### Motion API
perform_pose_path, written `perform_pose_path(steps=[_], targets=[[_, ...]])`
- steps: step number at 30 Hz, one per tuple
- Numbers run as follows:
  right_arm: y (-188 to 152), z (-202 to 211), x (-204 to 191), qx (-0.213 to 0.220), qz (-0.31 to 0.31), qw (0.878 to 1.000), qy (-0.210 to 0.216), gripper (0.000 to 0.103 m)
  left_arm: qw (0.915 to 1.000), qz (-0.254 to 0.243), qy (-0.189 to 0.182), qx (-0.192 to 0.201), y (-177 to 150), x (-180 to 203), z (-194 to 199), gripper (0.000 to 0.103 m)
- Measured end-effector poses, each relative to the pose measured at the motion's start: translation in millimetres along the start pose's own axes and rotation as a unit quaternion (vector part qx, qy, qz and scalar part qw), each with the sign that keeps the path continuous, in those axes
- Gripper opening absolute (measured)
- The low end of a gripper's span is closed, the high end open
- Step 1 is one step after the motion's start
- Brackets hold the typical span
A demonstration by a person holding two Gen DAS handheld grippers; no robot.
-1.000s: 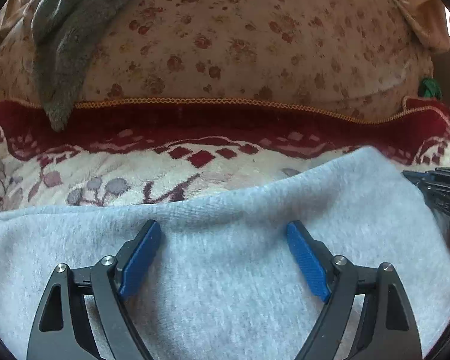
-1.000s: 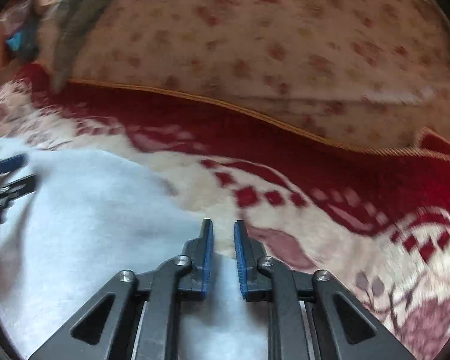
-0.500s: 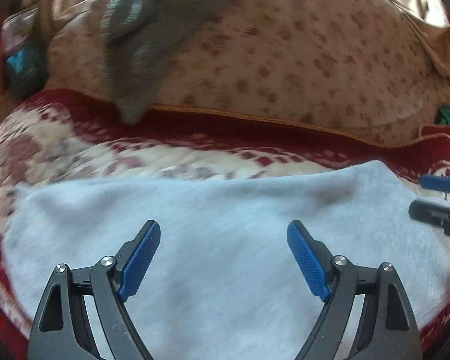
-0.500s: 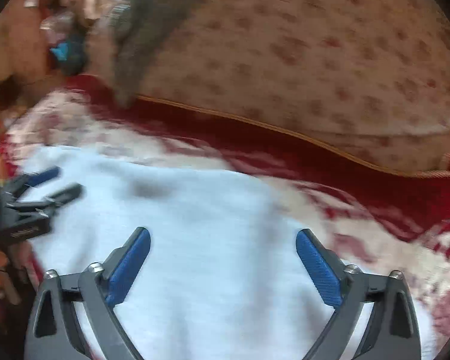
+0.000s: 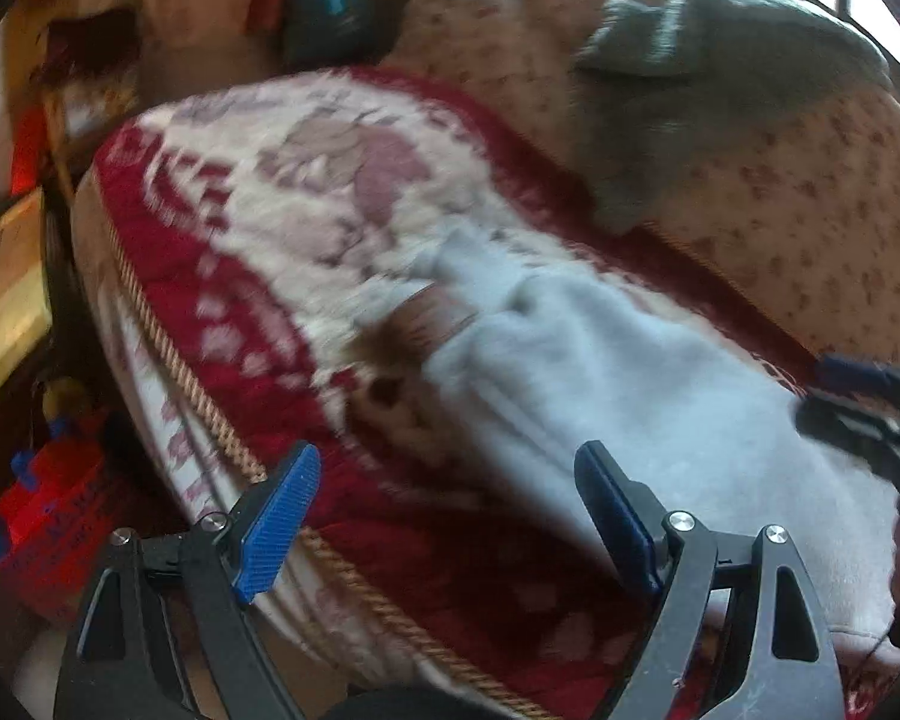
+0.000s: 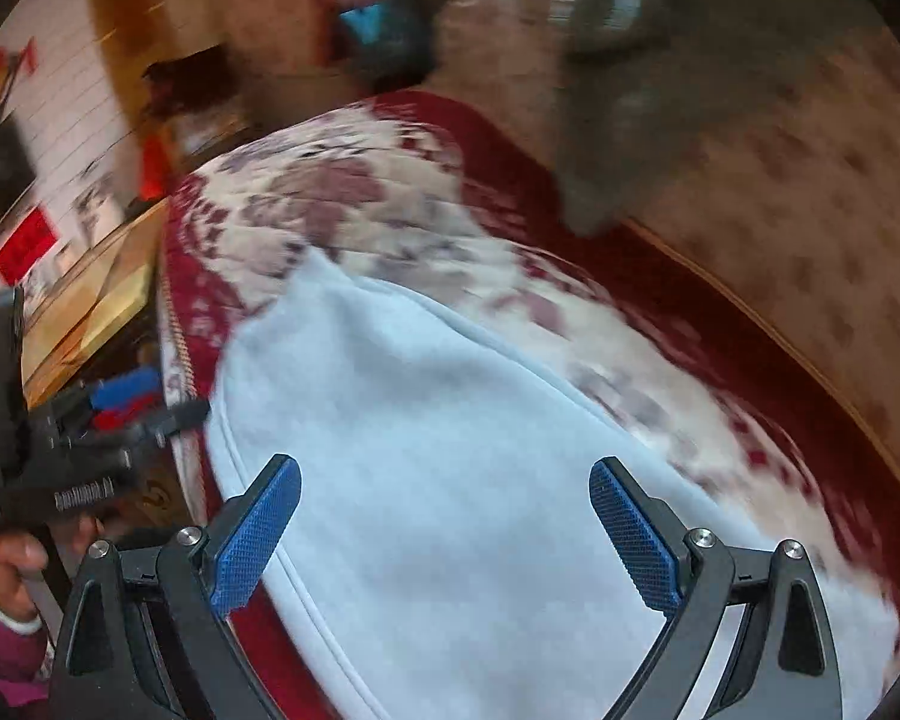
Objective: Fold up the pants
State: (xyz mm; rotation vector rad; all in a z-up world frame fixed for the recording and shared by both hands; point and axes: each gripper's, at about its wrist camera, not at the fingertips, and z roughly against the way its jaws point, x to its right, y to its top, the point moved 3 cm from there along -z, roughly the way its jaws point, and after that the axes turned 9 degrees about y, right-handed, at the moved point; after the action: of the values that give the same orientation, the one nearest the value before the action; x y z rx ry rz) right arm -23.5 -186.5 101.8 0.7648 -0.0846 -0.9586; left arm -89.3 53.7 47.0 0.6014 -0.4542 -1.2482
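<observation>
Pants (image 6: 450,450) lie under the open right claw (image 6: 444,534), untouched.

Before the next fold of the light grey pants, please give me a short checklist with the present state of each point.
1. Left gripper open, nothing between its pads: ok.
2. Right gripper open, gripping no cloth: ok.
3. Light grey pants lie on the red patterned blanket: ok.
4. Pants lie flat, without wrinkles: cannot tell, the pictures are blurred.
5. Dark grey garment lies apart from the pants: ok.
</observation>
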Motion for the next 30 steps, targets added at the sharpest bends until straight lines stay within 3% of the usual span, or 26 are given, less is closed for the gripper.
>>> perform_pose_path(steps=[3, 7, 14, 21, 25, 30], targets=[[31, -39, -24, -0.021, 0.043, 0.999, 0.016, 0.099, 0.9992, 0.02, -0.03, -0.019, 1, -11, -10, 0.086], [53, -82, -38, -0.056, 0.093, 0.994, 0.006, 0.099, 0.9984, 0.025, -0.044, -0.027, 3, -15, -22, 0.086], [72, -141, -32, -0.076, 0.145, 0.983, -0.081, 0.098, 0.9954, 0.038, -0.066, -0.058, 16, -8, -52, 0.086], [91, -147, -25, -0.084, 0.112, 0.99, -0.005, 0.098, 0.9912, 0.049, -0.085, -0.088, 29, -3, -79, 0.09], [98, -163, -25, -0.129, 0.126, 0.983, 0.021, 0.098, 0.9874, 0.064, -0.095, -0.109, 30, -1, -92, 0.09], [101, -183, -30, -0.165, 0.171, 0.97, 0.046, 0.097, 0.988, 0.071, -0.087, -0.106, 34, 6, -101, 0.096]])
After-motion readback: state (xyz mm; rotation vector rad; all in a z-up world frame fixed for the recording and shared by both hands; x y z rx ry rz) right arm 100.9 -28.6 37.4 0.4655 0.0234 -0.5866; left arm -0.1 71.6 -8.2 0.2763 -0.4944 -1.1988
